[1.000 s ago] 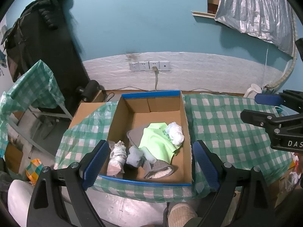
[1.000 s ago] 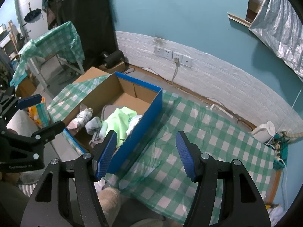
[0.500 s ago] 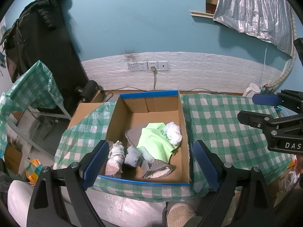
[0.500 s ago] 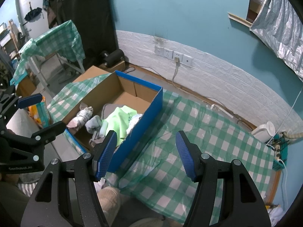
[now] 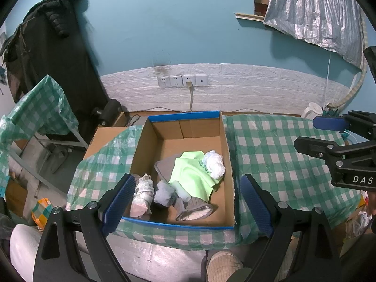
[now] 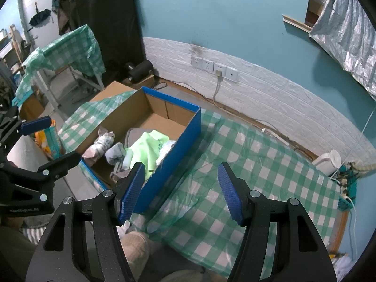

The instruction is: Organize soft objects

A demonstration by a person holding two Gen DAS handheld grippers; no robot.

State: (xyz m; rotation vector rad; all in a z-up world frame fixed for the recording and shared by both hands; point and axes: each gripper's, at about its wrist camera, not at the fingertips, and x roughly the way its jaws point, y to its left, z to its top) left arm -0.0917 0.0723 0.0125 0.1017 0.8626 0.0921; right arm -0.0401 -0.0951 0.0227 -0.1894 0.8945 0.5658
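While both tongs hang above the near edge of the bench [image 5: 277,150], nothing lies between their blue pads. The left tongs [image 5: 188,202] stand wide, their pads framing the near end of the cardboard box [image 5: 225,155], one pad at 7 o'clock of it and the other at 5 o'clock, neither touching it. The right tongs [image 6: 179,189] are likewise spread and empty, held over the bare green-checked cloth [image 6: 246,164], with the box at about 10 o'clock from them.

The box, brown inside and blue outside, sits on the left part of the bench with its long side running away toward the wall. All the soft things lie in its near half. A light green garment [image 5: 191,174] is spread in the middle over a grey cloth [image 5: 164,164]. A white bundle [image 5: 214,163] rests on the garment's far right corner, at 1 o'clock, close to the box's right wall. At 9 o'clock of the garment, by the left wall, lies a pale patterned roll [image 5: 142,193], and just beside it a grey-blue sock ball [image 5: 164,192]. At 6 o'clock a grey sock [image 5: 195,209] lies flat near the front wall. The far half of the box floor is bare cardboard.

A white kettle [image 6: 329,161] stands at the bench's far right corner.
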